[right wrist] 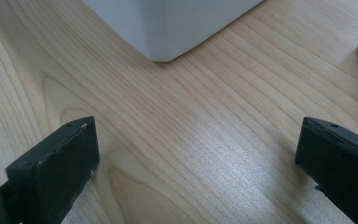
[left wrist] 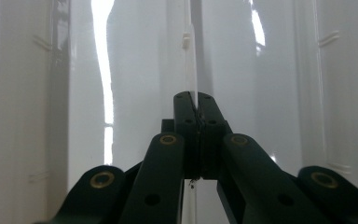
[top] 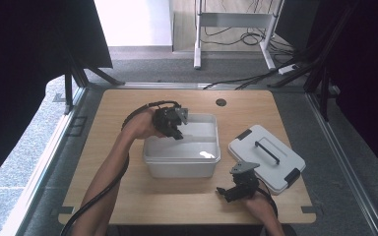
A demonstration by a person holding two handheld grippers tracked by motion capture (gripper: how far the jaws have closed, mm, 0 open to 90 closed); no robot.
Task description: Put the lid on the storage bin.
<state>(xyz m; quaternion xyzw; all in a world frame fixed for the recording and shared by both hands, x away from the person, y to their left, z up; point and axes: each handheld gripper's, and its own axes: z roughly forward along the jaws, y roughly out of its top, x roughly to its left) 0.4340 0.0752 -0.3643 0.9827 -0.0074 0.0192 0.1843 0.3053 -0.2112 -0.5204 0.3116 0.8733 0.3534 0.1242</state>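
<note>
Left gripper (left wrist: 195,105) jaws together, empty.

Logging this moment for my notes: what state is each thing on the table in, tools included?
Translucent white plastic bin: upright, lid off, nothing visible inside.
White rectangular lid with black handle and clips: off the bin, lying flat on the table to its right, handle up.
Left tool: shut, pointing into the bin, nothing visible between the pads.
Right tool: open, low over bare table by the bin's corner.
</note>
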